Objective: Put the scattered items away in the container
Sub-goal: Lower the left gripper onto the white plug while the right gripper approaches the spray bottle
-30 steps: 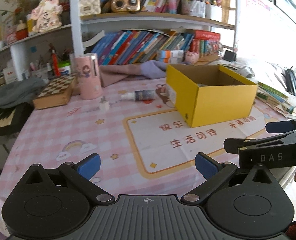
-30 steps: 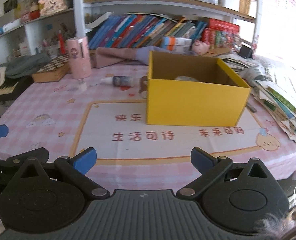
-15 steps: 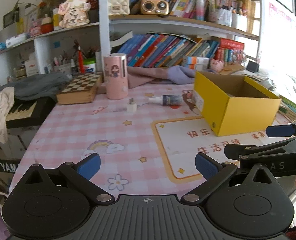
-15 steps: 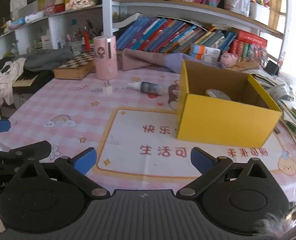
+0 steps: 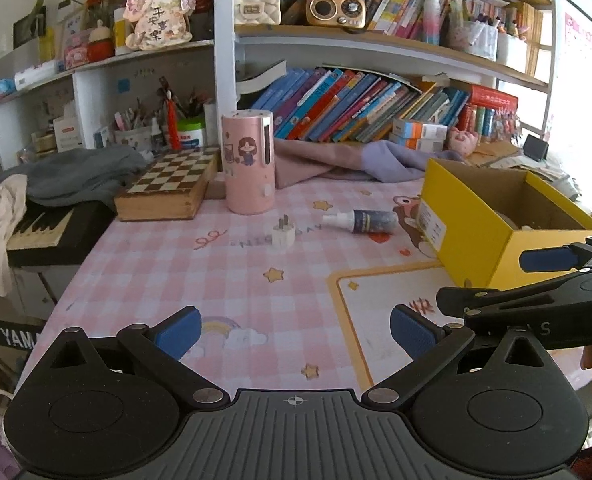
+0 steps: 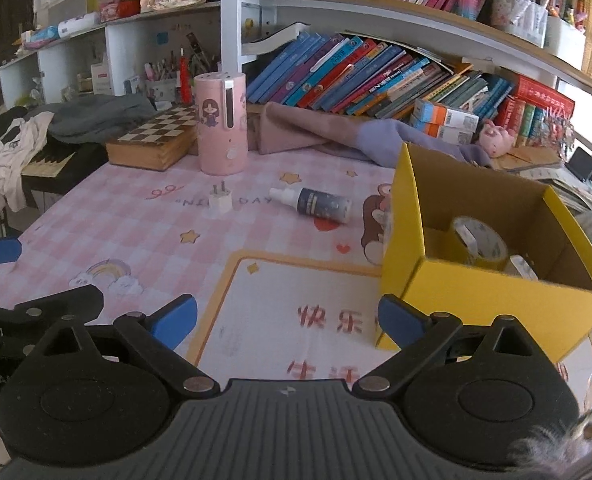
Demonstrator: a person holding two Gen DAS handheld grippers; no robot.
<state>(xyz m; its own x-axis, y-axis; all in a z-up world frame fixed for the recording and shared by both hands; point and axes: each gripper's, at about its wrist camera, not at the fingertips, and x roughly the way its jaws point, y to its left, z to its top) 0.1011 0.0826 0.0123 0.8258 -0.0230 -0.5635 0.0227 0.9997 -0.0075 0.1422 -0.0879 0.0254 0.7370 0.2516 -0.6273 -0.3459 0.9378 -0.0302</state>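
Both the left gripper (image 5: 293, 330) and the right gripper (image 6: 287, 318) stand wide and hold nothing. From the right gripper, the spray bottle (image 6: 316, 202) lies at twelve o'clock, the white plug (image 6: 219, 199) at eleven, and the yellow box (image 6: 492, 276) with tape roll (image 6: 480, 245) at two.

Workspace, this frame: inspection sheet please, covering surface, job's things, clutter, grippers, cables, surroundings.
Surface: pink checked tablecloth with printed mat.
Job's things: yellow box open, tape roll inside; spray bottle lying beside it; white plug adapter standing, prongs up.
Clutter: pink canister, chessboard box, purple cloth.
Grippers: left gripper open, empty; right gripper open, empty.
Cables: nothing seen.
Surroundings: bookshelves, piano keyboard at left.
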